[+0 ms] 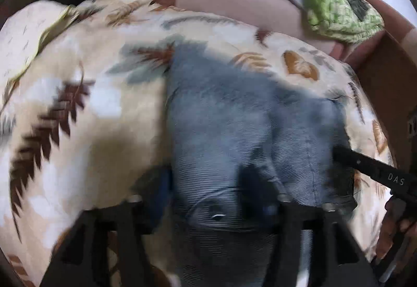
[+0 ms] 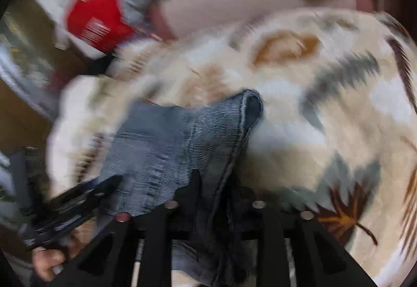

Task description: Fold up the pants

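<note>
The grey-blue jeans [image 1: 234, 117] are lying bunched on the leaf-print blanket [image 1: 78, 104] near its near edge, with open blanket spreading toward the pink pillow [image 1: 234, 0] and green cloth [image 1: 336, 13]. The left tongs [image 1: 208, 206] are gripping denim by the button, while the right tongs [image 2: 213, 198] are clamping a seam. Only the right wrist view is showing the raised hem [image 2: 250, 104]; both are blurred.
</note>
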`<state>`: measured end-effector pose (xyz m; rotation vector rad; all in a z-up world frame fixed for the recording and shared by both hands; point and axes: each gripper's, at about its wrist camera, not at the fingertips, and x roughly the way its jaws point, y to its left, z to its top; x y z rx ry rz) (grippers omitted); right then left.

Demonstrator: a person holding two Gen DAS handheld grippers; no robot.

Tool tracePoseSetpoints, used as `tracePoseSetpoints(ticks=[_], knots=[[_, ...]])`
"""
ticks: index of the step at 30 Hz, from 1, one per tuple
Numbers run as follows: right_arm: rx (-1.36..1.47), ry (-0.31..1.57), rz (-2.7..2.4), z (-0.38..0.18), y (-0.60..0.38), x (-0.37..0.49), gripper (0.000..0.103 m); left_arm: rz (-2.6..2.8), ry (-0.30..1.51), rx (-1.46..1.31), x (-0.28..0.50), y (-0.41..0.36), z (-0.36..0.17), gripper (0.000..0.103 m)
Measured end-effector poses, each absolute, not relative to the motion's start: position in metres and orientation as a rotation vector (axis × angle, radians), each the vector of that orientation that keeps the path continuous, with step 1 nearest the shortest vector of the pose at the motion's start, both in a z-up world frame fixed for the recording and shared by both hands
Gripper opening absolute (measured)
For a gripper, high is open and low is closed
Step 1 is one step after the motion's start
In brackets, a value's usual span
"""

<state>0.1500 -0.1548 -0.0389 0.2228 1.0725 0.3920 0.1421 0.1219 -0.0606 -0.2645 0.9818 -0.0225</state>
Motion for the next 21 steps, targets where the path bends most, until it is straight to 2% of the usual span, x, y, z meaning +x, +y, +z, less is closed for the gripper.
tracePoseSetpoints(ticks=[2, 3, 4, 6, 8, 10, 11, 13, 14, 16, 21], knots=[[0.248, 1.086, 0.362, -0.044, -0.164, 0.145, 0.043, 0.005, 0.953, -0.281, 0.13, 0.128, -0.053, 0.078], [0.269, 1.063, 0.363, -0.037, -0.17, 0.137, 0.052, 0.015, 0.938, -0.29, 0.119, 0.131, -0.045, 0.079], [0.283, 1.034, 0.355, -0.029, -0.176, 0.129, 0.053, 0.03, 0.92, -0.291, 0.11, 0.131, -0.038, 0.079], [0.317, 0.955, 0.383, -0.008, -0.182, 0.106, 0.057, 0.067, 0.871, -0.255, 0.087, 0.126, -0.027, 0.087], [0.289, 0.887, 0.406, 0.006, -0.177, 0.086, 0.064, 0.094, 0.848, -0.213, 0.075, 0.118, -0.026, 0.089], [0.193, 0.869, 0.426, 0.003, -0.16, 0.076, 0.076, 0.117, 0.905, -0.151, 0.083, 0.108, -0.041, 0.09], [0.14, 0.894, 0.42, -0.007, -0.152, 0.076, 0.077, 0.12, 0.933, -0.147, 0.086, 0.106, -0.05, 0.09], [0.063, 1.072, 0.349, -0.048, -0.14, 0.091, 0.077, 0.124, 0.931, -0.168, 0.088, 0.107, -0.051, 0.09], [0.12, 1.143, 0.34, -0.067, -0.144, 0.096, 0.077, 0.125, 0.942, -0.167, 0.088, 0.107, -0.048, 0.09], [0.181, 1.095, 0.321, -0.059, -0.155, 0.09, 0.077, 0.108, 0.932, -0.172, 0.082, 0.108, -0.038, 0.09], [0.073, 0.933, 0.328, -0.014, -0.156, 0.057, 0.079, 0.114, 0.901, -0.153, 0.064, 0.102, -0.026, 0.09]])
